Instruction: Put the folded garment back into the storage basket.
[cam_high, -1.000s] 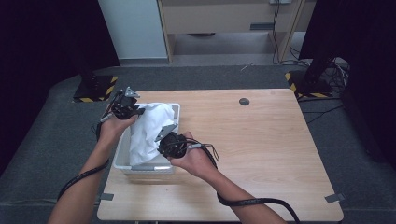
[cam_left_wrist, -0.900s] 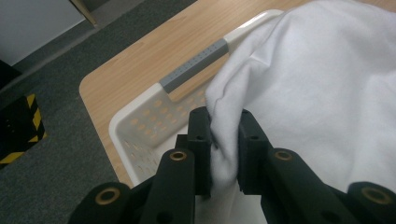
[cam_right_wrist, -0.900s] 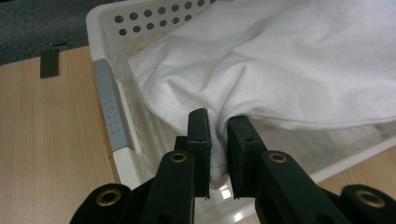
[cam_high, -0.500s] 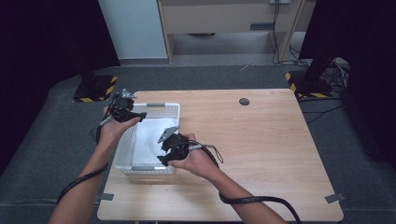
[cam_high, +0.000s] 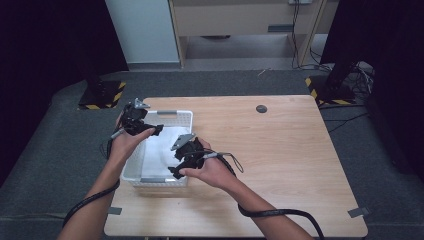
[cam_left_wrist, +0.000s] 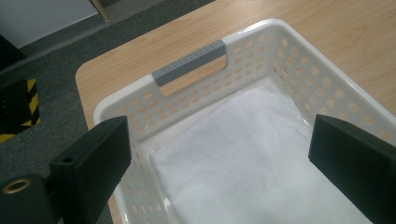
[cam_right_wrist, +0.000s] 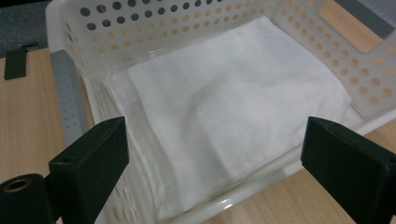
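Observation:
A white perforated basket (cam_high: 165, 116) with grey handles stands at the left of the wooden table (cam_high: 280, 150). Folded white cloth (cam_high: 159, 150) lies flat inside it, seen close up as a stack (cam_right_wrist: 233, 107) in the right gripper view and again as cloth (cam_left_wrist: 243, 158) in the left gripper view. My left gripper (cam_high: 150, 129) hovers over the basket's far left corner, open, nothing between its jaws. My right gripper (cam_high: 179, 162) sits at the basket's right rim, open and empty.
A small dark round grommet (cam_high: 261, 108) sits near the table's far edge. The basket's grey far handle (cam_left_wrist: 189, 63) faces the left gripper. Grey carpet (cam_high: 60, 150) surrounds the table, with yellow-black striped stand bases (cam_high: 102, 97) beyond it.
The white cloth, held up above the basket a second ago, now lies flat inside it. Both grippers have let go and drawn back to the basket's edges.

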